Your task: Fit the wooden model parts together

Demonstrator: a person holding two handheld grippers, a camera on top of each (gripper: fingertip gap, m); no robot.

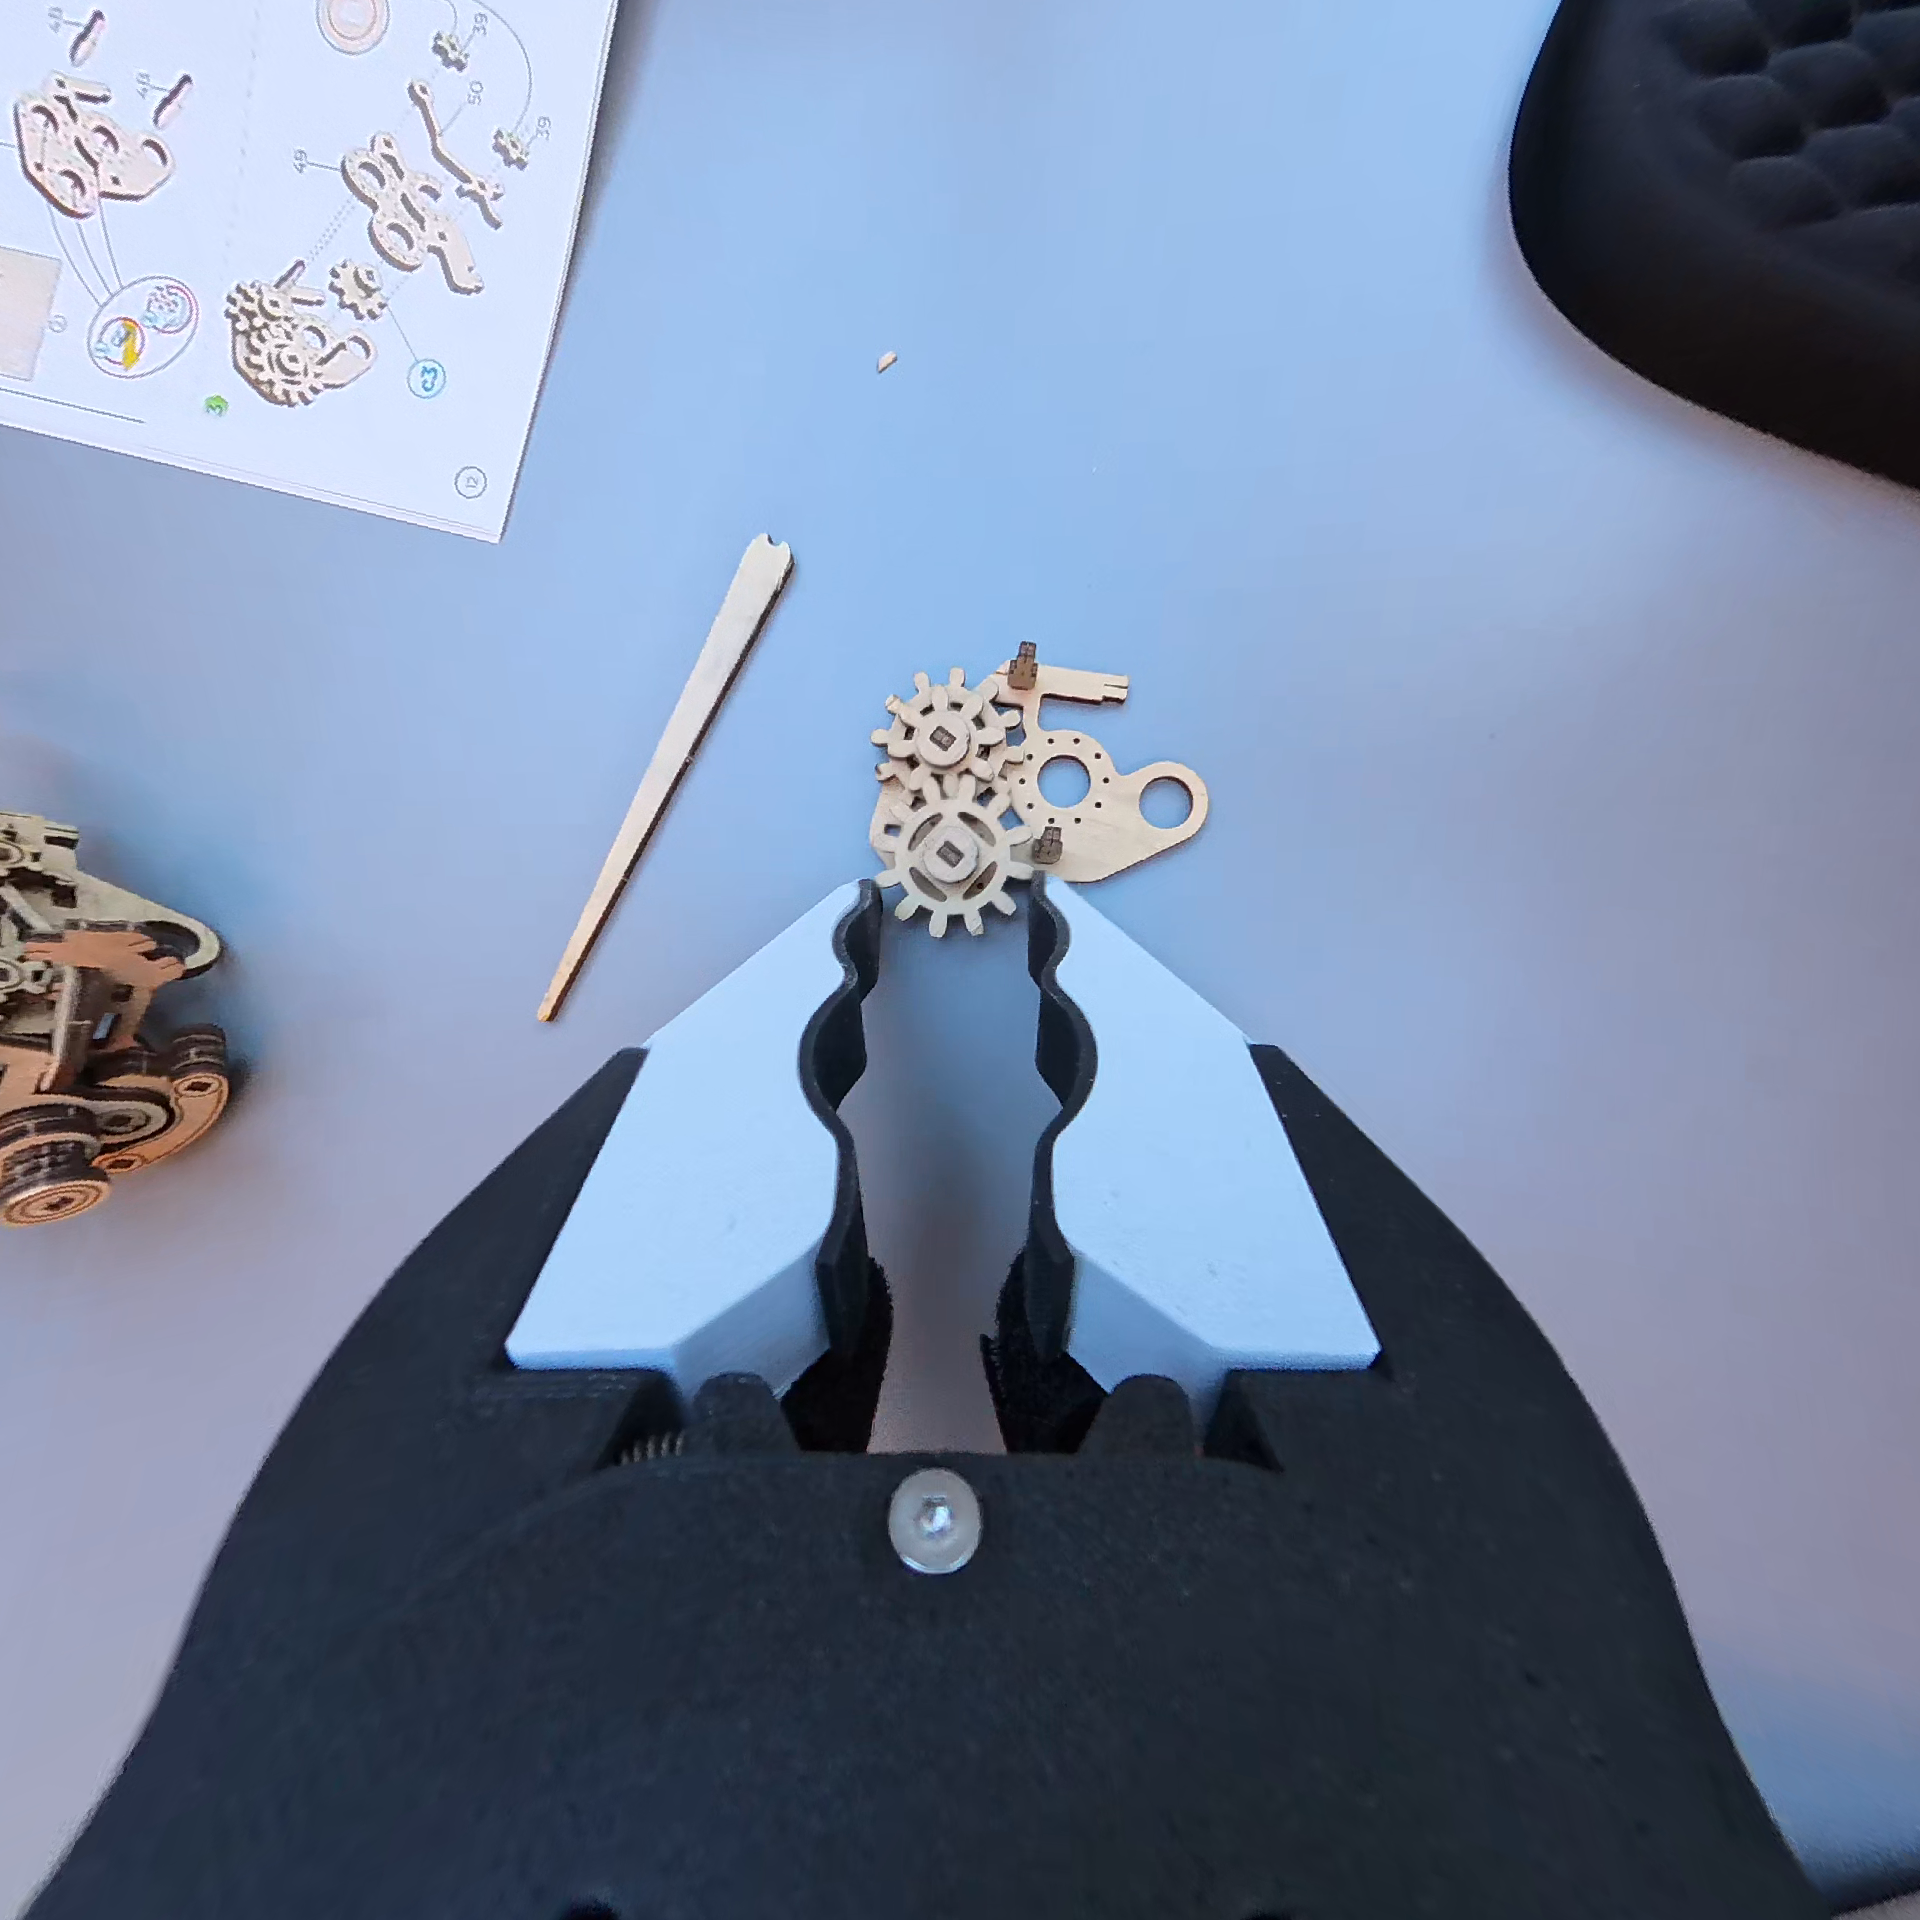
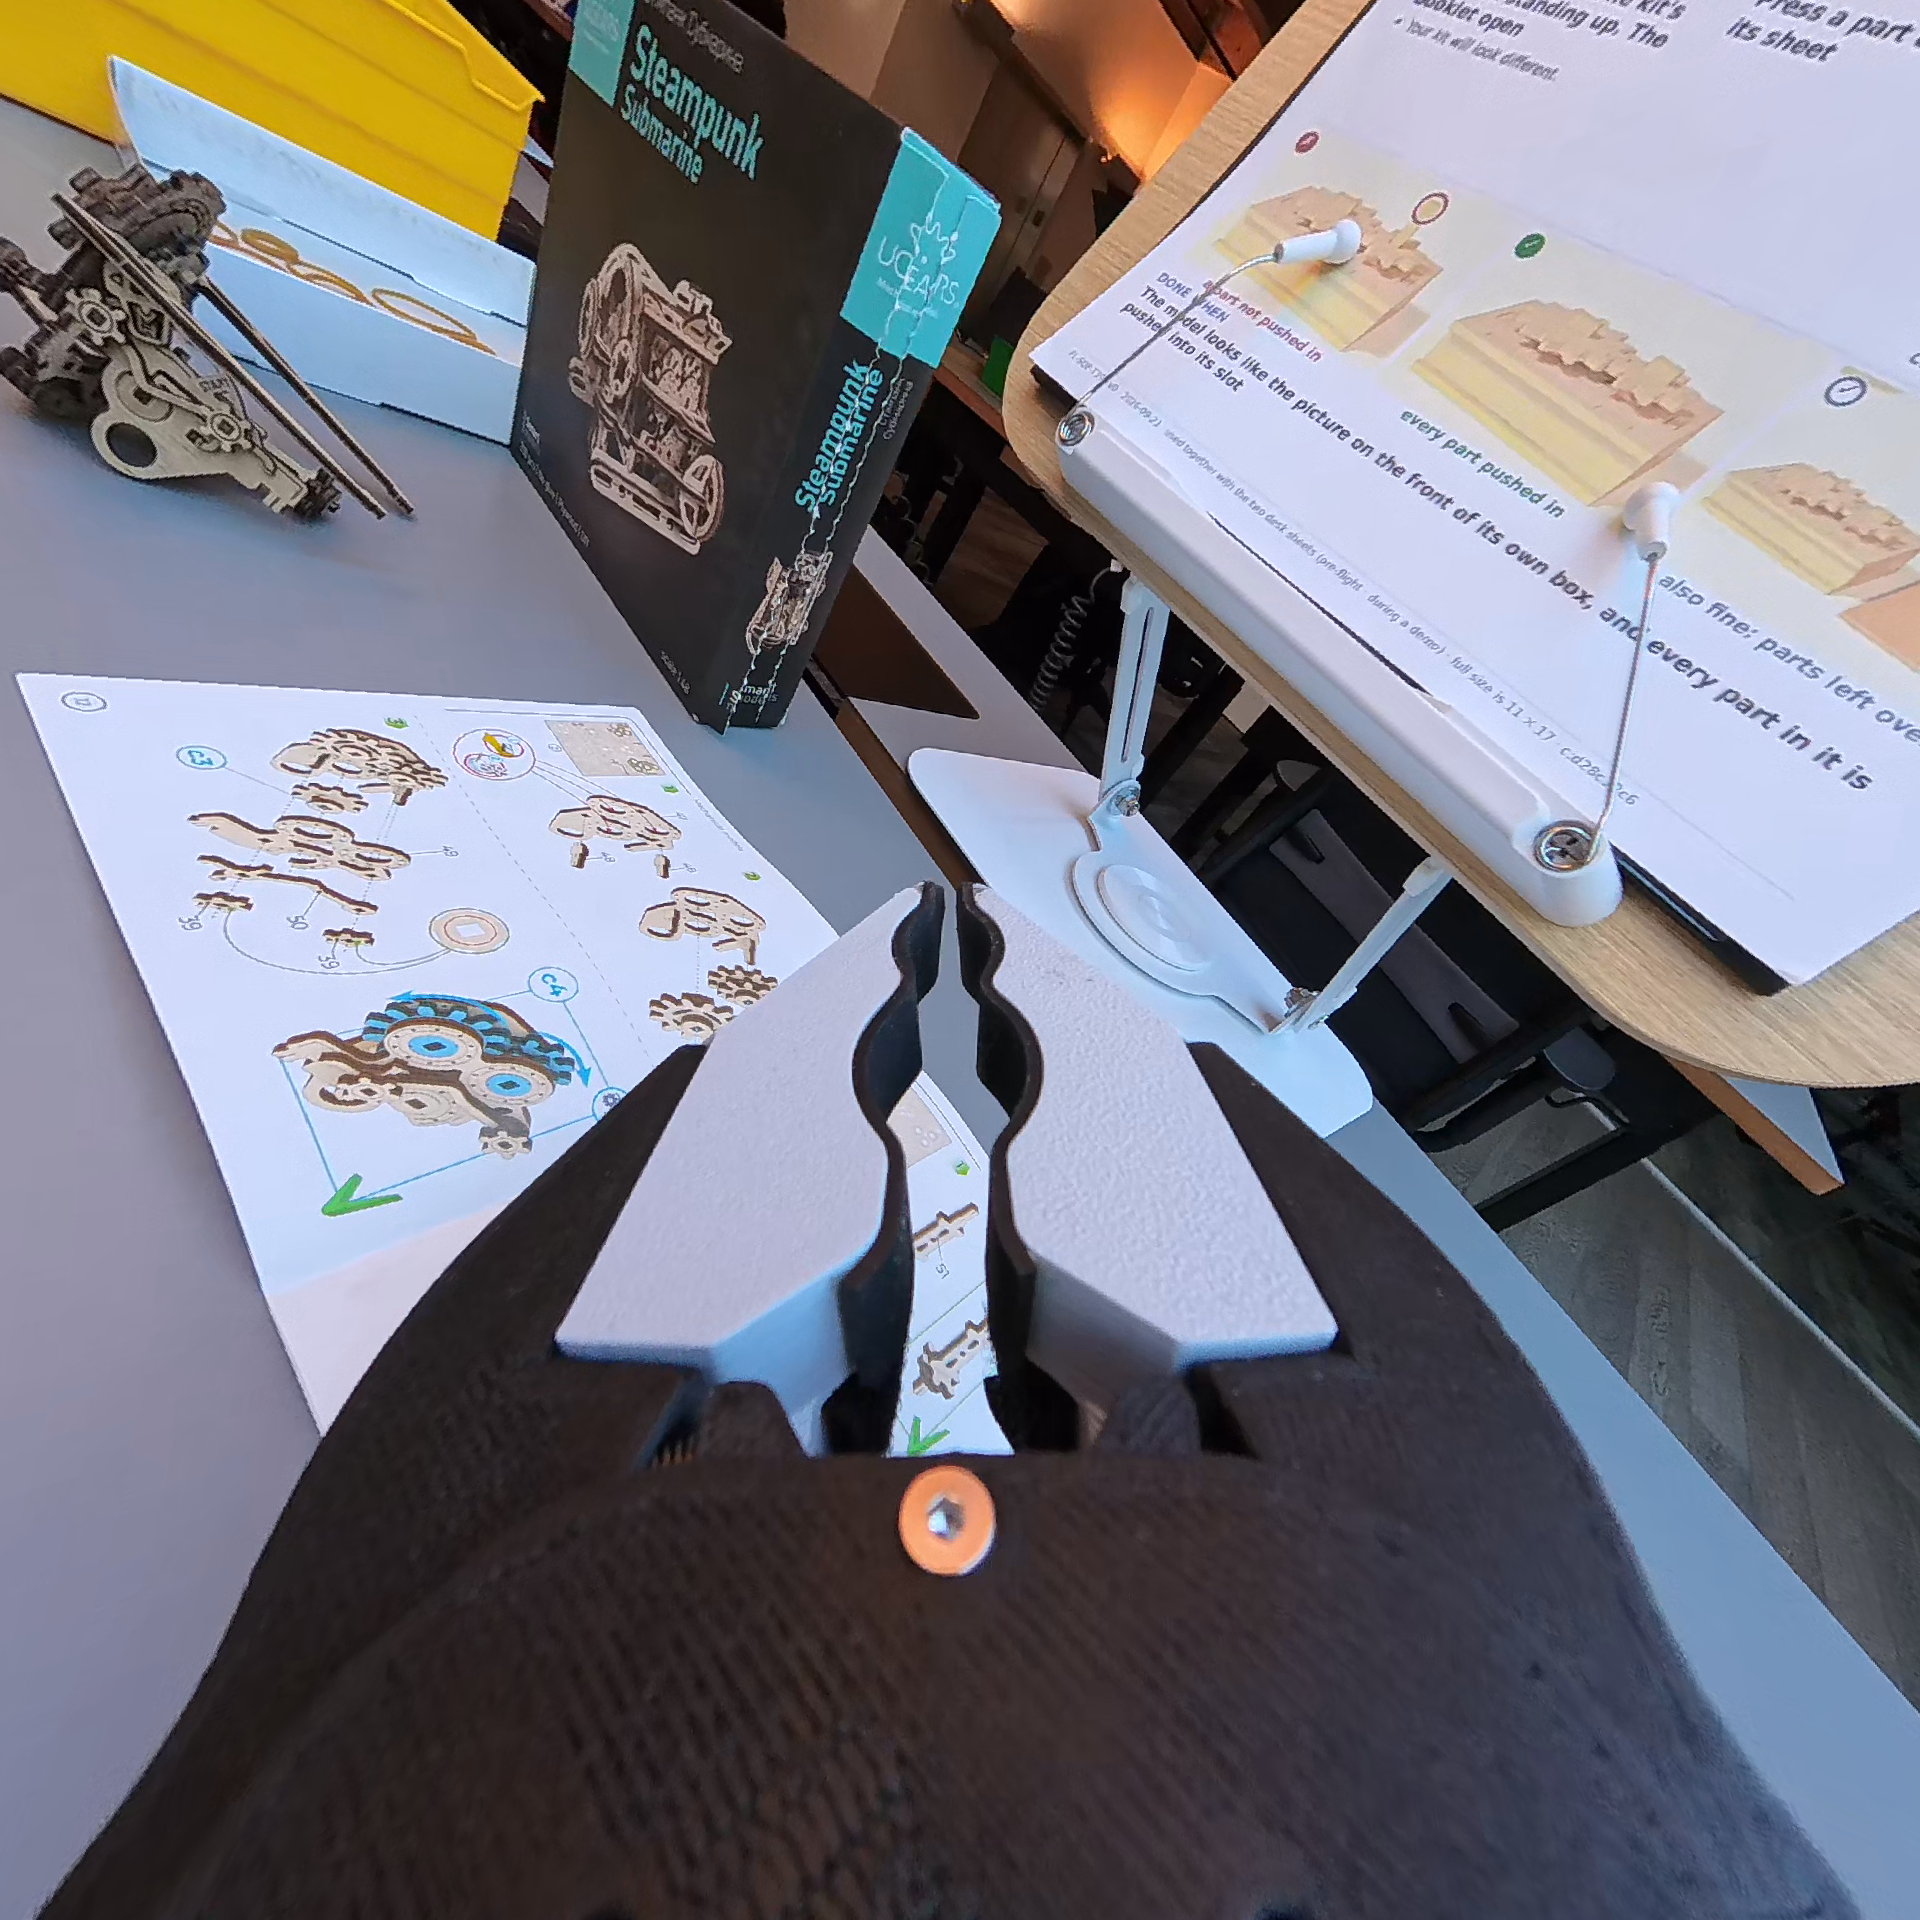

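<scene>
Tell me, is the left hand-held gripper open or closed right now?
Open. The left hand-held gripper has a clear gap between its fingers, with bare table showing through, and its tips sit on either side of the near wooden gear without clamping it.

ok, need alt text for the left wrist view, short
The open left gripper points at a flat pale wooden plate carrying two meshed wooden gears, its fingertips at either side of the nearer gear on a grey table. A thin tapered wooden stick lies left of it, with a printed instruction sheet beyond and a part-built wooden model at the left edge.
</scene>
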